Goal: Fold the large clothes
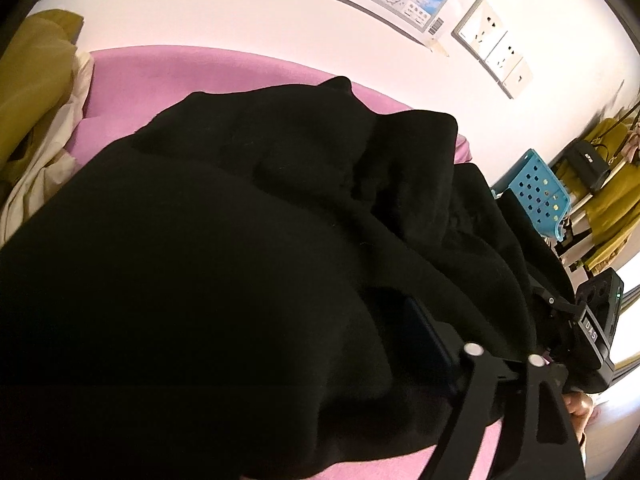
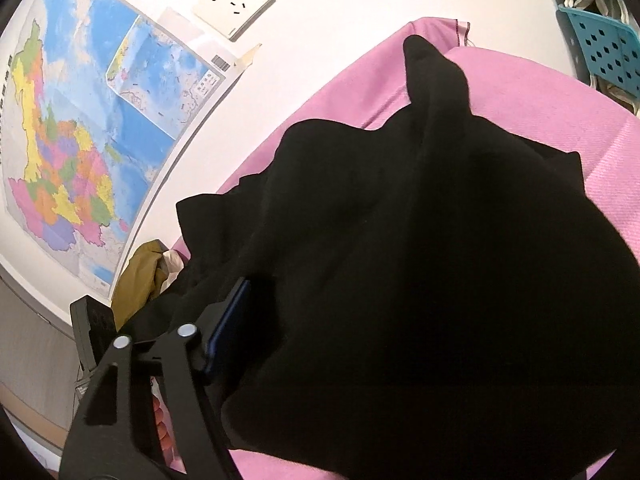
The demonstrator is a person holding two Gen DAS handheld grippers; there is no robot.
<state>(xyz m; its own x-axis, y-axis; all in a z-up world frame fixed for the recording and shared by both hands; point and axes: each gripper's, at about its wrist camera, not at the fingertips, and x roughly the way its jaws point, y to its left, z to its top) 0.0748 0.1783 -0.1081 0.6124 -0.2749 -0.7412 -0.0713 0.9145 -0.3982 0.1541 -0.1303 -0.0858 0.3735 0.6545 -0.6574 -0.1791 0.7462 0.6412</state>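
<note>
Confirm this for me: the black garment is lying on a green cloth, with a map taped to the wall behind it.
Not quite. The black garment lies on a pink cloth, not a green one; the right wrist view shows it plainly. The map on the wall behind it is right.

- A black garment (image 2: 420, 260) is seen heaped in folds on a pink cover (image 2: 560, 112), filling most of the view
- The right gripper (image 2: 224, 320) is seen at lower left; one blue-padded finger (image 2: 228, 324) lies against the garment's left edge, the other finger is hidden by cloth
- A coloured map (image 2: 80, 140) and white wall sockets (image 2: 232, 4) are noted on the wall
- Mustard cloth (image 2: 138, 276) lies bunched beyond the gripper
- A blue perforated basket (image 2: 604, 44) is noted at upper right
</note>
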